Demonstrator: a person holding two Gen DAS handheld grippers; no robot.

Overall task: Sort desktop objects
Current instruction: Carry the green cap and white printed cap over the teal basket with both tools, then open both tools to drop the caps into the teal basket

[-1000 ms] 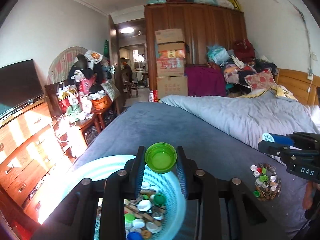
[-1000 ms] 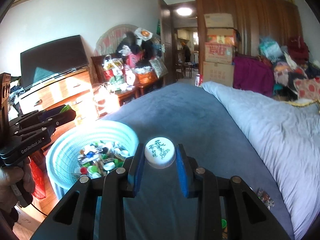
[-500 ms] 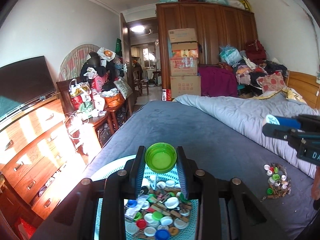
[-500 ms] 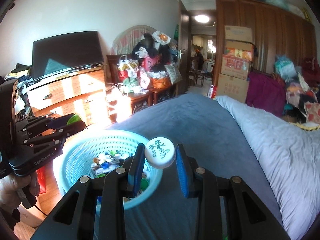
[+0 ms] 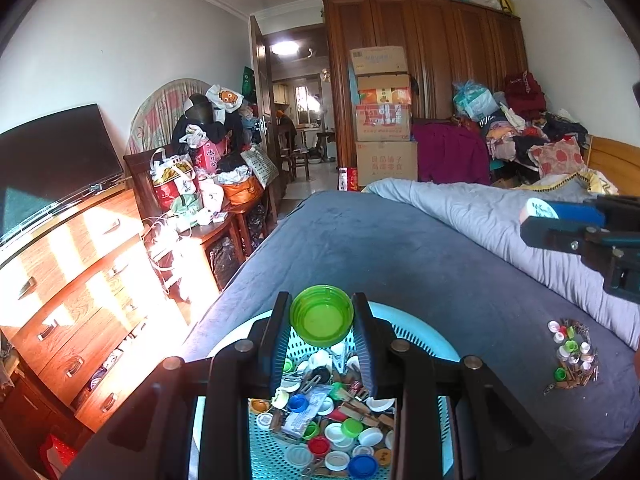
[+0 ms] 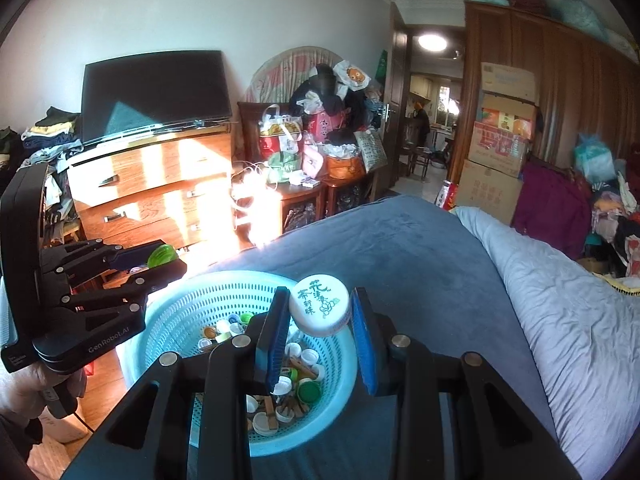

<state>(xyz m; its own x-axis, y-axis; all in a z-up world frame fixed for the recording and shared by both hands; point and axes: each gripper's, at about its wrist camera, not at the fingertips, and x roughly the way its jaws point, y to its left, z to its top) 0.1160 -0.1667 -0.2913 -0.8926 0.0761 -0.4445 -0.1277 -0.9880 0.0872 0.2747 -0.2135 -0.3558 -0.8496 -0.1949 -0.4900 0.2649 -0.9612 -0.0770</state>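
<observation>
Having advanced, both claws now hold caps above basket [image 6: 168, 320].

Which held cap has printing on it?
The white cap in the right gripper, with green characters on top. The left gripper's green cap is plain, its hollow side showing.

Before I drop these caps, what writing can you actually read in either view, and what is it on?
"GenRobot.AI": on the side of the left gripper, seen from the right wrist.
Green Chinese characters on the white cap held in the right gripper: printed large, but I cannot transcribe them reliably.
Print on the stacked cardboard boxes: too blurred to read.
The green cap shows no writing.
</observation>
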